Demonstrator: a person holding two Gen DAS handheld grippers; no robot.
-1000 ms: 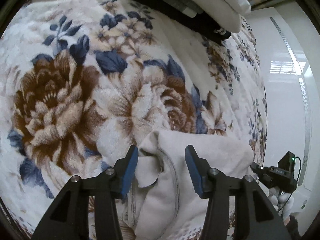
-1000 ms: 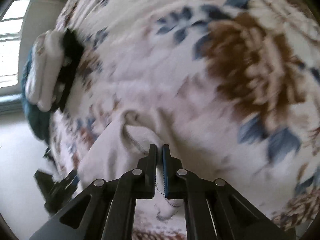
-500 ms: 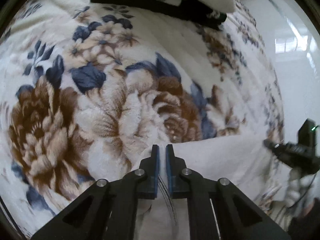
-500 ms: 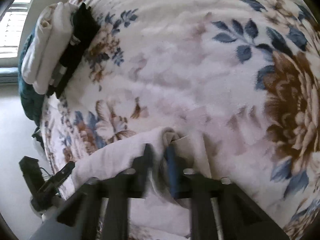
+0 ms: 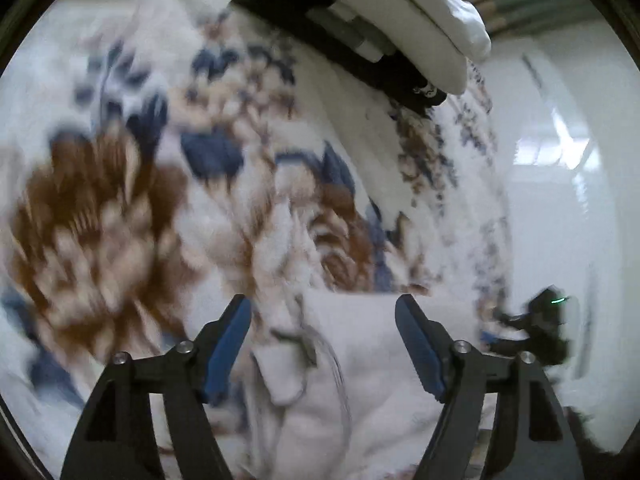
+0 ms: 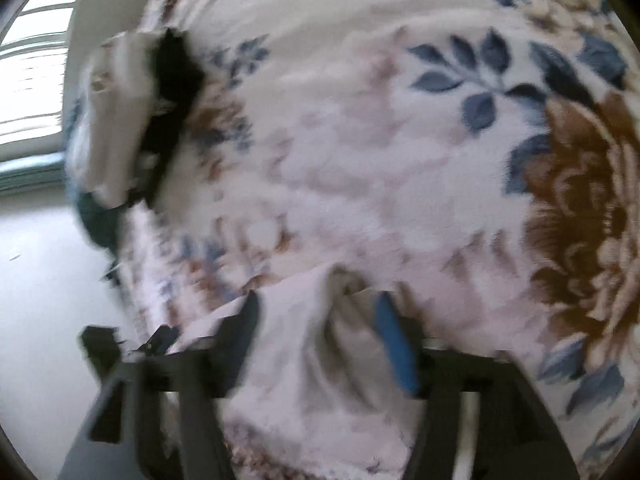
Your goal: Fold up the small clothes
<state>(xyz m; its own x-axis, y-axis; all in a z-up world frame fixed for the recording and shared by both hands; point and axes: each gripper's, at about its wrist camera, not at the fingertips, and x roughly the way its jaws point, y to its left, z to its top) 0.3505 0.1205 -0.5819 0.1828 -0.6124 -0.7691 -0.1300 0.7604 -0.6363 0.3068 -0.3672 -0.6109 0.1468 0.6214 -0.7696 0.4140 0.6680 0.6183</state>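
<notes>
A small cream garment (image 5: 360, 364) lies partly folded on a floral blanket (image 5: 120, 220) at the near edge of the bed. My left gripper (image 5: 322, 344) is open, its blue pads on either side of the garment's seam, holding nothing. In the right wrist view the same garment (image 6: 316, 344) lies between the jaws of my right gripper (image 6: 320, 340), which is open and empty. The other gripper (image 5: 536, 324) shows at the right edge of the left wrist view. Both views are motion-blurred.
A stack of folded clothes, white on black (image 5: 384, 28), sits at the far end of the bed, also in the right wrist view (image 6: 132, 120). The bed edge drops to a pale floor (image 6: 40, 280) on that side.
Both grippers were shut on the garment half a second ago and have now opened, letting it go. Both have pulled back a little from the cloth.
</notes>
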